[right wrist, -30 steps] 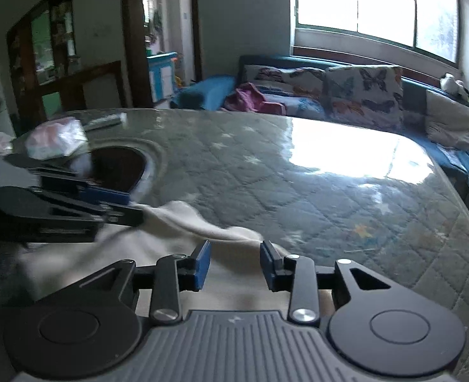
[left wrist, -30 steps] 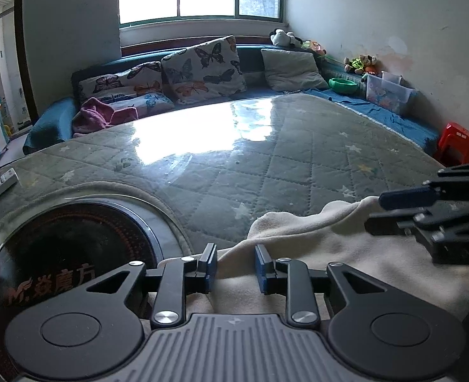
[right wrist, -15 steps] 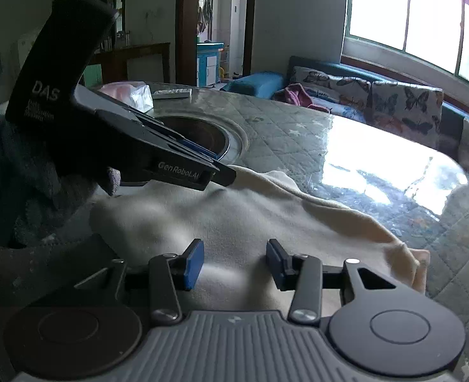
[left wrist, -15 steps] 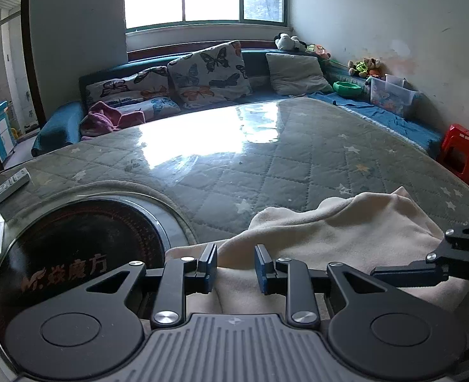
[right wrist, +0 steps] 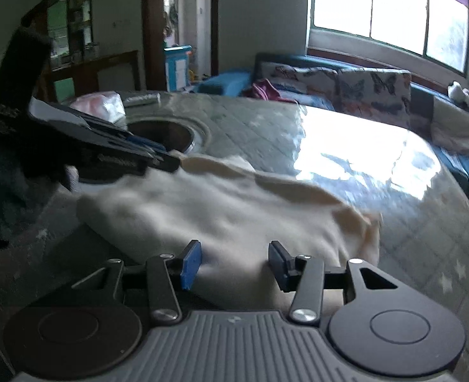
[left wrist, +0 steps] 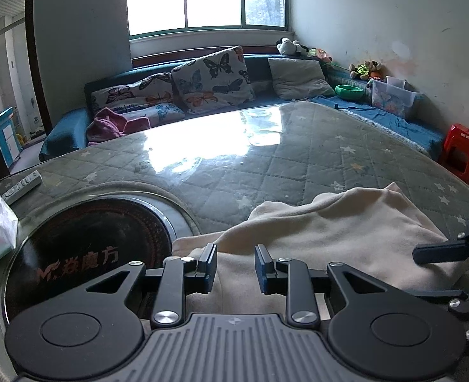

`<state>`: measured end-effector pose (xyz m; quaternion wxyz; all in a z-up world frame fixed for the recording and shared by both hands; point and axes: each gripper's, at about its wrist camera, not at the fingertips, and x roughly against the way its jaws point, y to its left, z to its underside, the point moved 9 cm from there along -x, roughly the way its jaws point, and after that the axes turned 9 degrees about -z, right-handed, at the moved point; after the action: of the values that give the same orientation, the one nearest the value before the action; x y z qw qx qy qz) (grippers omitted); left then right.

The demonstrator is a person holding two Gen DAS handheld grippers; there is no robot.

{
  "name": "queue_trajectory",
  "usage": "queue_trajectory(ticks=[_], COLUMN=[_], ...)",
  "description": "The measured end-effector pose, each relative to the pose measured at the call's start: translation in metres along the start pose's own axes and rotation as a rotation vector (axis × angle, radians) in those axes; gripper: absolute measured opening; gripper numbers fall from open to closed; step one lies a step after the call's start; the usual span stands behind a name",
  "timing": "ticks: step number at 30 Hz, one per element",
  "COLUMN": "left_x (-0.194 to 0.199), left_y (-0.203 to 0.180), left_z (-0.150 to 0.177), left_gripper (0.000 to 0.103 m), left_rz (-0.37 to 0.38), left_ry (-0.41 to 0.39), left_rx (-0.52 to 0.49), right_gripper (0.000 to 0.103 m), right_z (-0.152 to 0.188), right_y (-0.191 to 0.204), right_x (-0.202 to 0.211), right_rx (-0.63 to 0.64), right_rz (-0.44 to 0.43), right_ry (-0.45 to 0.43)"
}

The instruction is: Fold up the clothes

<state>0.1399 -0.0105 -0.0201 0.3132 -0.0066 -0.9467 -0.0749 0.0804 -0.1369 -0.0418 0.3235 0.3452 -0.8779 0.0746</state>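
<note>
Garment: cream cloth (left wrist: 345, 226) is seen bunched at 12 o'clock, apparently part-folded.
Left gripper (left wrist: 236, 265): spread, nothing pinched.
Right gripper (right wrist: 234, 265): just widened, empty.
Left: flattening, final folds.

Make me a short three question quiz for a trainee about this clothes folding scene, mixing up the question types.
1. True or false: the cream garment lies on the quilted table cover.
2. Multiple choice: what sits in the table just left of the garment in the left wrist view? A) a laptop B) a round dark cooktop C) a fruit bowl
3. Fill in: the right gripper has its jaws ____ with cloth lying beneath them.

Key:
1. True
2. B
3. Open; they have just been opening, and the pads do not press on the cloth.
</note>
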Motion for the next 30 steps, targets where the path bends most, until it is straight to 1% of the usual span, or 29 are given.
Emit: queue_trajectory(ticks=[7, 12, 14, 17, 19, 21, 25, 27, 30], left_x=[0.011, 0.018, 0.021, 0.023, 0.024, 0.024, 0.024, 0.024, 0.024], left_y=[0.000, 0.004, 0.006, 0.008, 0.010, 0.011, 0.013, 0.013, 0.014], left_z=[0.008, 0.016, 0.019, 0.022, 0.025, 0.028, 0.033, 0.035, 0.037], left_gripper=[0.033, 0.035, 0.038, 0.038, 0.038, 0.042, 0.044, 0.047, 0.047], left_rz=[-0.019, -0.036, -0.045, -0.065, -0.077, -0.088, -0.105, -0.114, -0.116], left_ry=[-0.003, 0.006, 0.012, 0.023, 0.032, 0.042, 0.059, 0.065, 0.072], left_rx=[0.000, 0.014, 0.023, 0.033, 0.043, 0.053, 0.061, 0.067, 0.076], right_gripper=[0.047, 0.047, 0.048, 0.049, 0.049, 0.051, 0.051, 0.052, 0.052], right_z=[-0.006, 0.004, 0.003, 0.001, 0.004, 0.007, 0.008, 0.007, 0.007], right_y=[-0.008, -0.012, -0.012, -0.014, -0.015, -0.016, -0.017, -0.016, -0.016], right_x=[0.014, 0.007, 0.010, 0.013, 0.011, 0.008, 0.009, 0.010, 0.011], right_rx=[-0.027, -0.045, -0.049, -0.063, -0.066, -0.068, -0.076, -0.071, -0.071], right_rz=[0.025, 0.037, 0.038, 0.039, 0.041, 0.042, 0.042, 0.045, 0.045], right_ry=[-0.044, -0.007, -0.018, -0.030, -0.020, -0.010, -0.012, -0.015, -0.013])
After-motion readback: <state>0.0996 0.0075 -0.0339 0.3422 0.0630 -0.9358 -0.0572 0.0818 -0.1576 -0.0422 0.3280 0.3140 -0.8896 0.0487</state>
